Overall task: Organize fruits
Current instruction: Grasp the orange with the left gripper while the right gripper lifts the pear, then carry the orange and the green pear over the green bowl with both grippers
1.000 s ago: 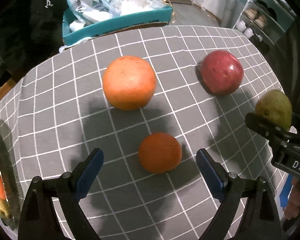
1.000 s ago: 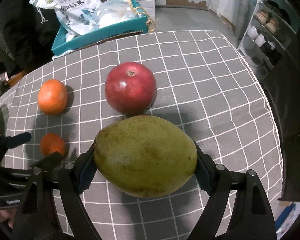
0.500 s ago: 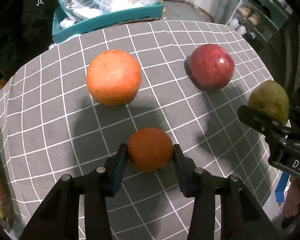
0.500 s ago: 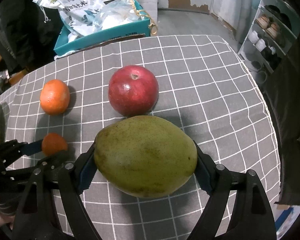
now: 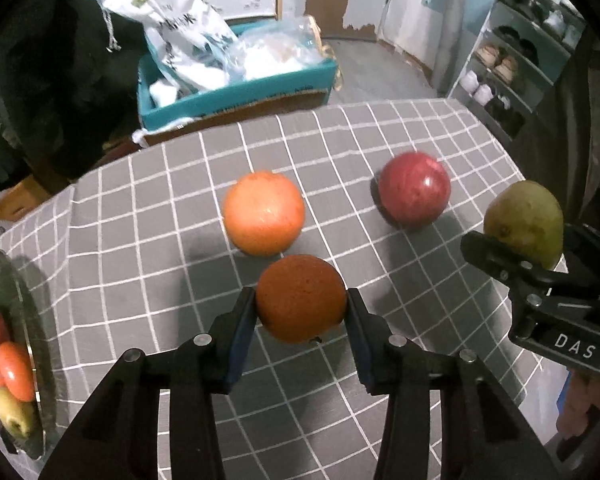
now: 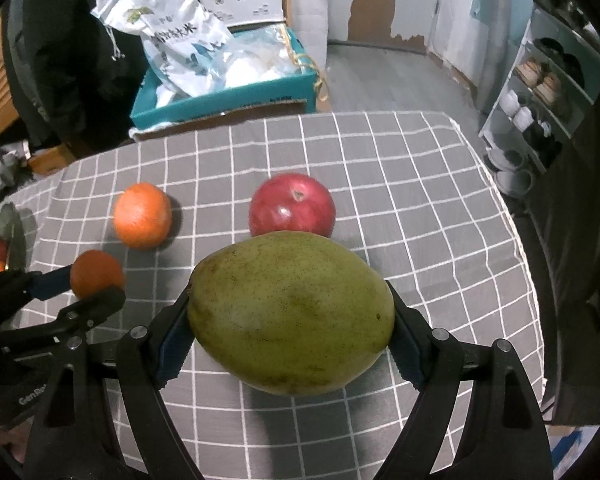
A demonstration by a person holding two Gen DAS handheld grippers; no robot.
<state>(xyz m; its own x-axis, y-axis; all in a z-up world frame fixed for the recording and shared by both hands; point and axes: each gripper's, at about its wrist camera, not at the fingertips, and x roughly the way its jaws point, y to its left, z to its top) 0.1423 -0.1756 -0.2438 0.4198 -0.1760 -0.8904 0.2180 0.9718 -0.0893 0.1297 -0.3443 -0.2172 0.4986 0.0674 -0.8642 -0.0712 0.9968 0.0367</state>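
My left gripper is shut on a small orange mandarin and holds it above the grey checked cloth. My right gripper is shut on a large green mango, held off the table. In the right wrist view the mandarin shows in the left gripper at the left. A bigger orange and a red apple lie on the cloth beyond. In the left wrist view the mango shows at the right.
A glass plate with several fruits sits at the table's left edge. A teal box with plastic bags stands behind the table. A shoe shelf stands at the far right. The table's right edge drops off near the mango.
My left gripper has closed on the small mandarin and lifted it off the cloth. My right gripper has kept hold of the mango and risen slightly.
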